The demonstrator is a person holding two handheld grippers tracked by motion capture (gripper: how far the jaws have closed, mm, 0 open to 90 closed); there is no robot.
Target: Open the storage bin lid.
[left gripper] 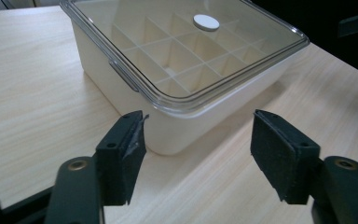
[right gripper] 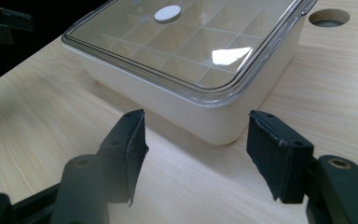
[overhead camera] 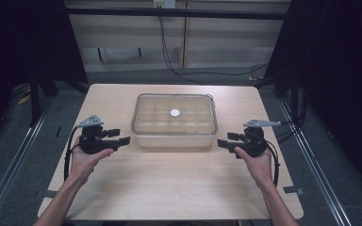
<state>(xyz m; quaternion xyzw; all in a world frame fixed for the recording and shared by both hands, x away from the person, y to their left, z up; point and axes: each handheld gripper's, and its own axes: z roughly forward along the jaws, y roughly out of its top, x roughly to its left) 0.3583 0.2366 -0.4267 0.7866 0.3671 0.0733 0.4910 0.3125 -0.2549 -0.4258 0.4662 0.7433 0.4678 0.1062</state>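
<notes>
Lidded box (overhead camera: 174, 121) between both released grippers.
Left gripper (overhead camera: 120, 137) at 9 o'clock, right gripper (overhead camera: 225, 140) at 3; rigid, likely slippery clear lid (left gripper: 186, 46): grip rim edges.

Right gripper (right gripper: 193, 154) seen with jaws spread wide, nothing held between them. Cream box (right gripper: 214, 119) seen just beyond jaws, its near corner facing gap between them. Clear lid (right gripper: 191, 51) seated on box; divider grid visible through it. White round disc (right gripper: 167, 14) placed on lid, toward box's far side. Round hole (right gripper: 328, 17) cut in wooden table (right gripper: 51, 116), right of box. Other gripper (right gripper: 2, 21) glimpsed at far left of box, against dark background.
</notes>
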